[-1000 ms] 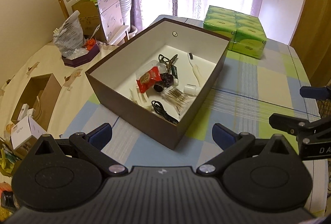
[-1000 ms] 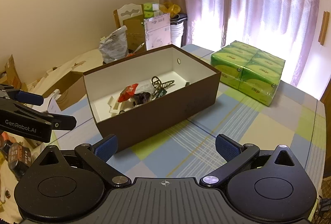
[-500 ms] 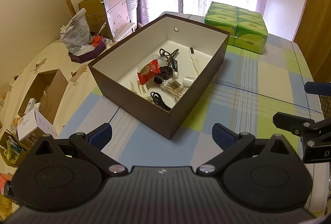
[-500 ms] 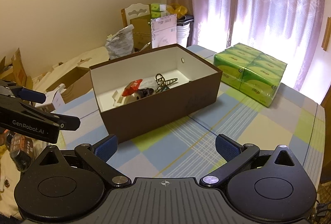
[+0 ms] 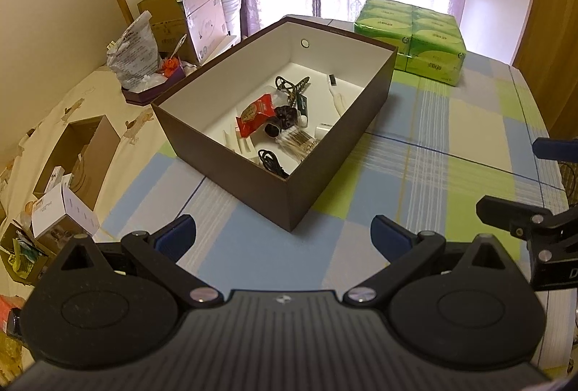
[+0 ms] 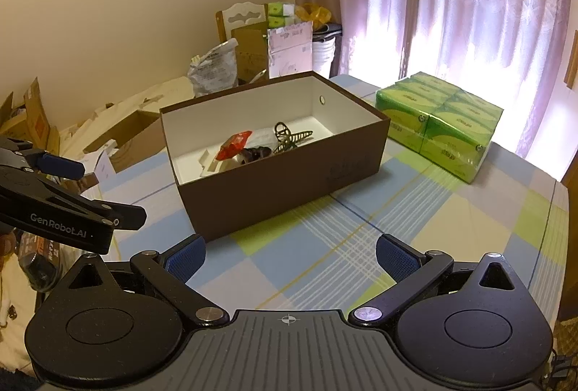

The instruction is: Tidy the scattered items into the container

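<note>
Left wrist view: box [image 5: 249, 174] dead ahead of left tongs [image 5: 283, 235], long axis running away rightward. Both tongs spread wide, empty; right tongs [image 6: 290, 255] equally near.

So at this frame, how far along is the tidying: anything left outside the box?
Looks essentially done. The brown box already holds the red packet, hair claw, cotton swabs and black cable. Nothing in hand: left gripper and right gripper are open and empty. The checked tablecloth shows only the green tissue packs, no loose items.
</note>
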`<state>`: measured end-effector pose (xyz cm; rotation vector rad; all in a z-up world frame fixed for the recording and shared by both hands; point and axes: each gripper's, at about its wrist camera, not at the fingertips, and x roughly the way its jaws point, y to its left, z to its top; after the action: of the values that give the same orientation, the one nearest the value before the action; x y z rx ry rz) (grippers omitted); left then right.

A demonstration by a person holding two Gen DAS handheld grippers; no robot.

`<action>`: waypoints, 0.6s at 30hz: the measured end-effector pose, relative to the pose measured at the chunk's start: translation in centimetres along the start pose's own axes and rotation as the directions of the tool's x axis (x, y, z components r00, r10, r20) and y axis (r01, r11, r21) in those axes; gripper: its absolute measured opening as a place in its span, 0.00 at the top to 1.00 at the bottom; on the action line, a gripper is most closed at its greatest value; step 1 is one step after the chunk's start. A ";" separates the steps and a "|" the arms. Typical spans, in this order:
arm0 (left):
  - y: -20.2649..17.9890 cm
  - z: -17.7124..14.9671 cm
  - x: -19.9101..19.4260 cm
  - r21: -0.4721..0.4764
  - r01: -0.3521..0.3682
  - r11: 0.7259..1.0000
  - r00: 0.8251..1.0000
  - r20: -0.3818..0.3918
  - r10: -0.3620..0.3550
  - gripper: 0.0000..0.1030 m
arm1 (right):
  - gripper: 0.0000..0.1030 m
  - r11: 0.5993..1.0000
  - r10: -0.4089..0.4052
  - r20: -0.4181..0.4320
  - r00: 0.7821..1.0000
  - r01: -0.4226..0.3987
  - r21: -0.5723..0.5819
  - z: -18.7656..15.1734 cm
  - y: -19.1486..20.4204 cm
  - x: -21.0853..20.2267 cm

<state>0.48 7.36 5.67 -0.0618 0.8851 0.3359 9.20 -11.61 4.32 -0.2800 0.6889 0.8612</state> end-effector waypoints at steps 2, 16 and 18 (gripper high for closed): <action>-0.1 -0.1 0.1 0.001 -0.001 1.000 1.000 -0.004 0.001 0.01 | 0.00 1.000 0.001 -0.003 1.000 -0.001 -0.005 -0.1 0.1 0.1; 0.2 -0.6 0.6 0.002 0.005 1.000 1.000 -0.015 -0.005 0.01 | 0.00 1.000 -0.001 -0.018 1.000 0.001 -0.016 -0.4 0.7 0.5; 0.3 -0.7 0.7 0.003 0.006 1.000 1.000 -0.016 -0.006 0.01 | 0.00 1.000 -0.002 -0.021 1.000 0.002 -0.018 -0.5 0.8 0.6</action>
<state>0.30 7.66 4.71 -0.0648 0.9013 0.3288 8.63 -10.99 3.63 -0.3060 0.7006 0.8640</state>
